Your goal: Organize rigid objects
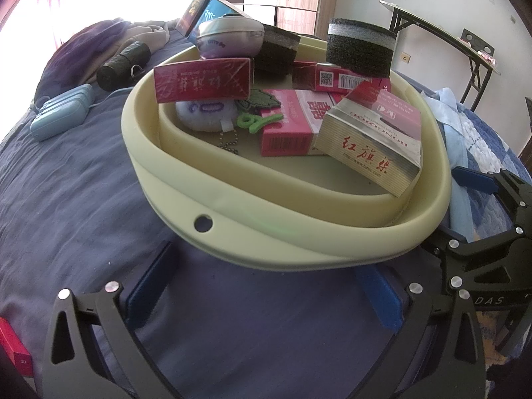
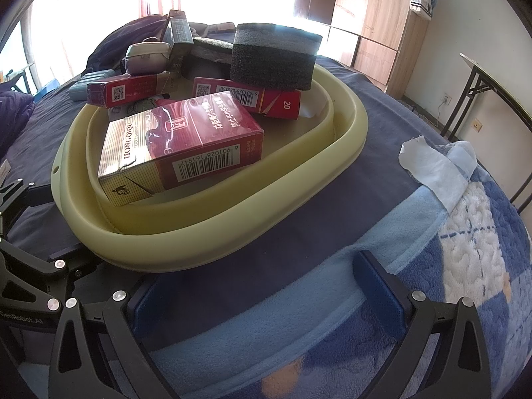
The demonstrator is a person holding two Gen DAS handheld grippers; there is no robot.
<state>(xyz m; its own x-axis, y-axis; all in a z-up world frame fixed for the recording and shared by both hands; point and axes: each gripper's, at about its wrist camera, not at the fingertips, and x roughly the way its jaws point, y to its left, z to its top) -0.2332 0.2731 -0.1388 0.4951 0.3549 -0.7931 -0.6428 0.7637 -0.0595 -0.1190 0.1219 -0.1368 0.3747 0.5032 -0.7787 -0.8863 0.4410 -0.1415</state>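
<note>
A pale green basin point(image 1: 266, 232) point(image 2: 299, 173) sits on the bed, filled with several red cigarette boxes, among them a gold-and-red box point(image 1: 372, 146) point(image 2: 179, 146), a pink box point(image 1: 289, 126), grey foam blocks point(image 1: 360, 48) point(image 2: 274, 56), a small zip pouch point(image 1: 229, 38) point(image 2: 146, 56) and a plush keychain point(image 1: 202, 114). My left gripper point(image 1: 266, 296) is open just before the basin's near rim, nothing between its blue pads. My right gripper point(image 2: 266, 292) is open over the blanket, at the basin's right front. Each gripper shows in the other's view point(image 1: 482, 219) point(image 2: 30, 242).
On the dark blue sheet left of the basin lie a light blue case point(image 1: 60, 116) and a black folded umbrella point(image 1: 123, 65). A red box point(image 1: 13, 349) sits at the left edge. A blue-and-white blanket point(image 2: 465, 249) covers the right. A folding table point(image 1: 442, 40) stands by the wall.
</note>
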